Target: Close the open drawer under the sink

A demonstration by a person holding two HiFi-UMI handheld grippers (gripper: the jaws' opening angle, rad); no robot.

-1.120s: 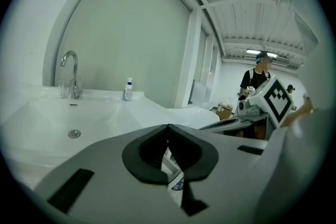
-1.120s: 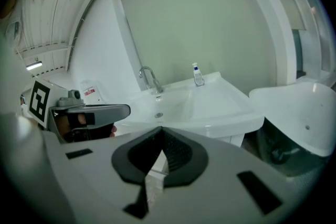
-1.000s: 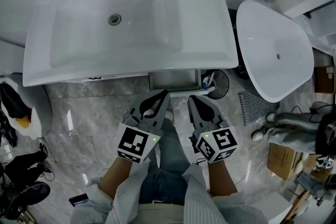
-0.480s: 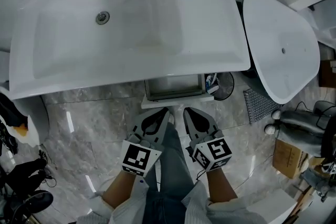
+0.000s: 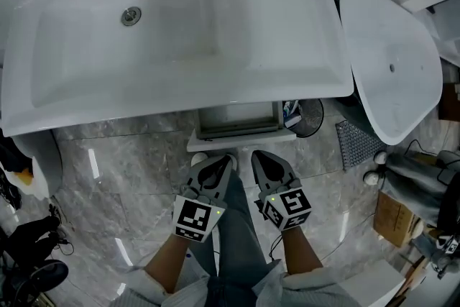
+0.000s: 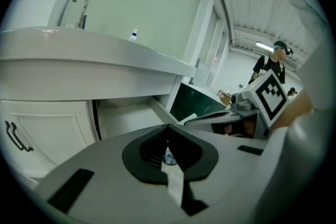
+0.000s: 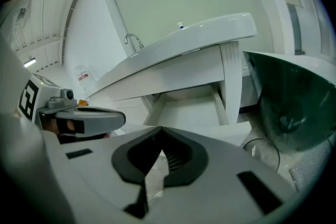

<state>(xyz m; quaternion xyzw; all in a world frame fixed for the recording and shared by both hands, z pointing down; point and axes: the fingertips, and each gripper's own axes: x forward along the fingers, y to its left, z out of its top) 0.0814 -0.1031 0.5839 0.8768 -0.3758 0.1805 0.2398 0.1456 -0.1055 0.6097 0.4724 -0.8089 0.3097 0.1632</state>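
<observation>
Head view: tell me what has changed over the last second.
Both grippers moved forward. The left gripper and right gripper, which hung back from the drawer, now have their tips close to its front edge. The view itself shifted forward over the sink, so more of the drawer shows. Unchanged: the drawer is open, and both pairs of jaws are shut on nothing, side by side.

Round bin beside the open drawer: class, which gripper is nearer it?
Right. The right gripper is just down-left of the round bin; the left gripper is farther left.
</observation>
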